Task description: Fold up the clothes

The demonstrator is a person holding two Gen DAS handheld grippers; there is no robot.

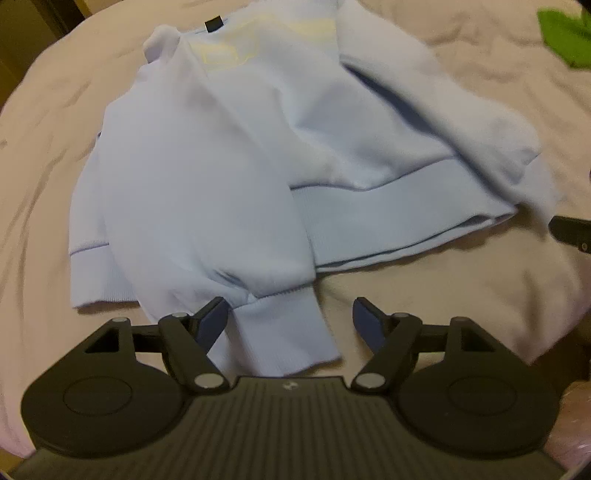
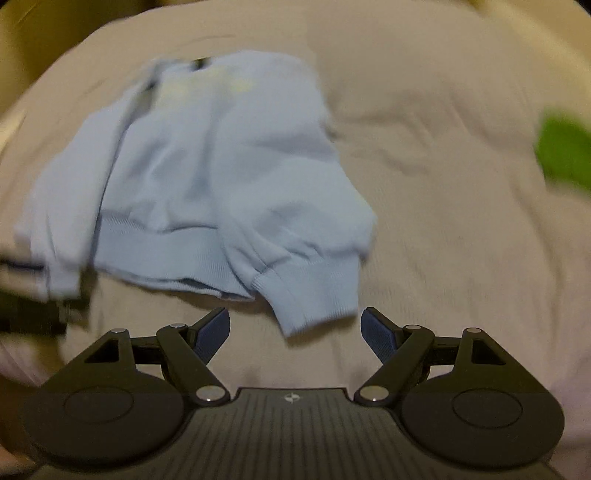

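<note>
A pale blue sweatshirt (image 1: 258, 147) lay spread on a bed covered in a beige sheet (image 1: 461, 302), both sleeves folded in over the body and its ribbed hem turned toward the cameras. Faint yellow lettering (image 1: 229, 51) and a small dark neck tag (image 1: 213, 25) showed at the collar end, farthest from the lenses.

The left hand-held gripper (image 1: 290, 321) hung over the near edge of the garment with its jaws standing wide apart, gripping nothing. The ribbed cuff of the left sleeve (image 1: 284, 332) lay between the two blue pads (image 1: 212, 323), which did not press on it.

In the right wrist view, blurred by motion, the right hand-held gripper (image 2: 295, 332) was likewise spread wide and empty. The right sleeve's cuff (image 2: 314, 291) lay on the sheet just beyond its fingertips, apart from the pads. The dark tip of the other tool showed at the left edge of that picture, beside the sweatshirt's corner.

A bright green piece of fabric (image 1: 565, 37) sat well apart from the sweatshirt, off to the right on the bed.
</note>
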